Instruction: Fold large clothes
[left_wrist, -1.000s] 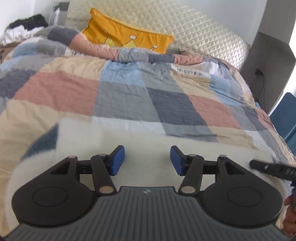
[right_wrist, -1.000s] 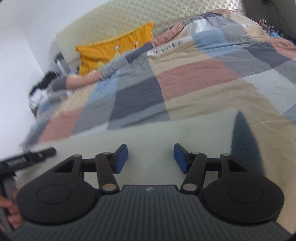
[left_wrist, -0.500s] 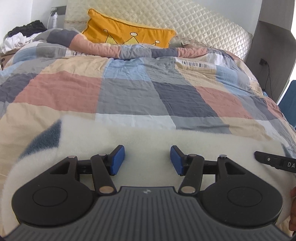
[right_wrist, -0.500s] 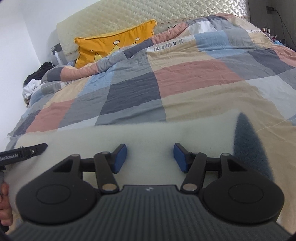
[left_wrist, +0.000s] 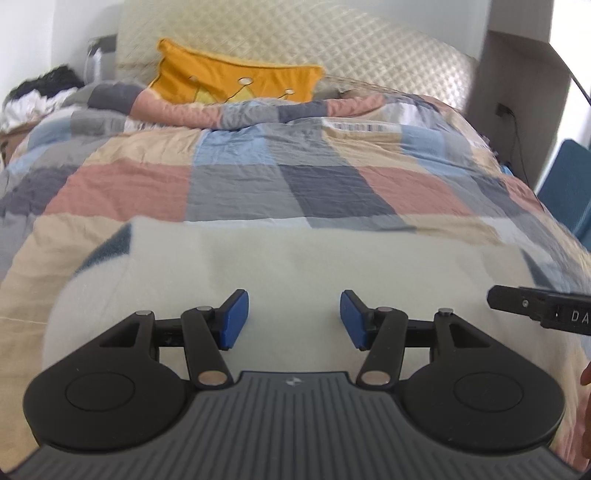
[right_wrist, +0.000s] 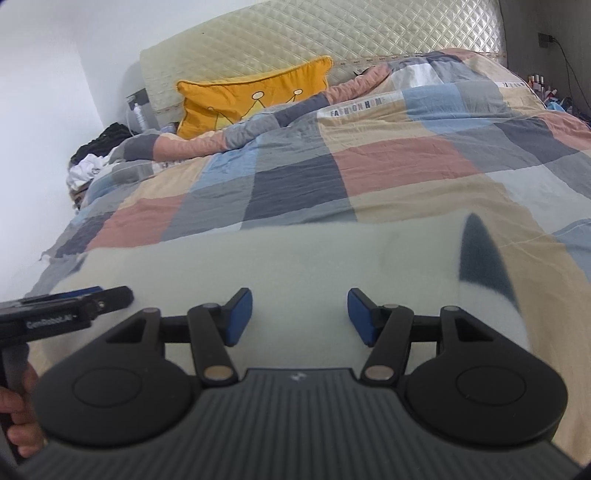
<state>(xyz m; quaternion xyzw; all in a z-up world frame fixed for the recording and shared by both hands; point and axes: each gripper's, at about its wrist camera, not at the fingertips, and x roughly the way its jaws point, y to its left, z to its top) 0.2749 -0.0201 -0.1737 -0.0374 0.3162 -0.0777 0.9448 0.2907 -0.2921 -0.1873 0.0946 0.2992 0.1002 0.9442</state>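
A cream fleece garment (left_wrist: 295, 258) with dark blue-grey patches lies flat on the near end of the bed; it also shows in the right wrist view (right_wrist: 295, 266). My left gripper (left_wrist: 294, 319) is open and empty, hovering over the garment's near part. My right gripper (right_wrist: 300, 317) is open and empty over the same garment, further right. The right gripper's tip shows at the right edge of the left wrist view (left_wrist: 539, 310); the left gripper shows at the left edge of the right wrist view (right_wrist: 66, 310). The garment's near edge is hidden under the grippers.
A checked quilt (left_wrist: 295, 173) covers the bed. An orange crown pillow (left_wrist: 229, 79) leans on the quilted headboard (right_wrist: 332, 40). A pile of clothes (right_wrist: 92, 162) lies far left. A blue chair (left_wrist: 569, 184) stands right of the bed.
Both grippers stay open over the garment. The views have shifted slightly, with both cameras pulling back and rising a little; the garment lies as before.
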